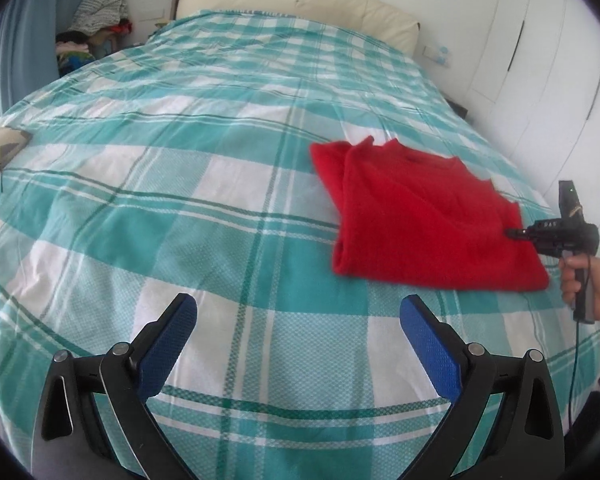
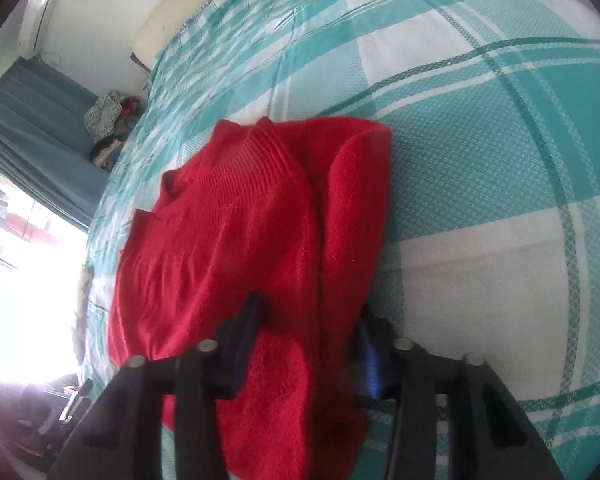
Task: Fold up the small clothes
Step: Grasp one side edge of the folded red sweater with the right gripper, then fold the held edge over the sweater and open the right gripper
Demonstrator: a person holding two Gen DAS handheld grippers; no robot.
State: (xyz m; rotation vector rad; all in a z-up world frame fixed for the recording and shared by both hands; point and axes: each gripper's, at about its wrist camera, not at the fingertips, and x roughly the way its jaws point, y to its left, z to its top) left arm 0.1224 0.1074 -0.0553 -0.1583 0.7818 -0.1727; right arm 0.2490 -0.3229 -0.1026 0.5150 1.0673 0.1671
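The right gripper (image 2: 308, 344) is closed on the near edge of the red sweater (image 2: 228, 232); its pads pinch the folded knit between them. In the left wrist view its tips bite into the sweater's right side, with a hand (image 1: 592, 284) on the handle below. The left gripper (image 1: 298, 344) hangs with jaws wide apart and nothing between them, above the bedspread (image 1: 180, 200) and apart from the sweater.

The sweater lies partly folded on the bed's right side, toward the foot, collar pointing to the headboard (image 1: 300, 0), one sleeve or side panel already laid over the body.

To do this fold well, the right grip should probably take every layer at the edge, lift only enough to clear the cover, and carry the edge straight across so the crease runs parallel to the sweater's side. The left gripper could pin the opposite edge so the soft knit does not drag or bunch.
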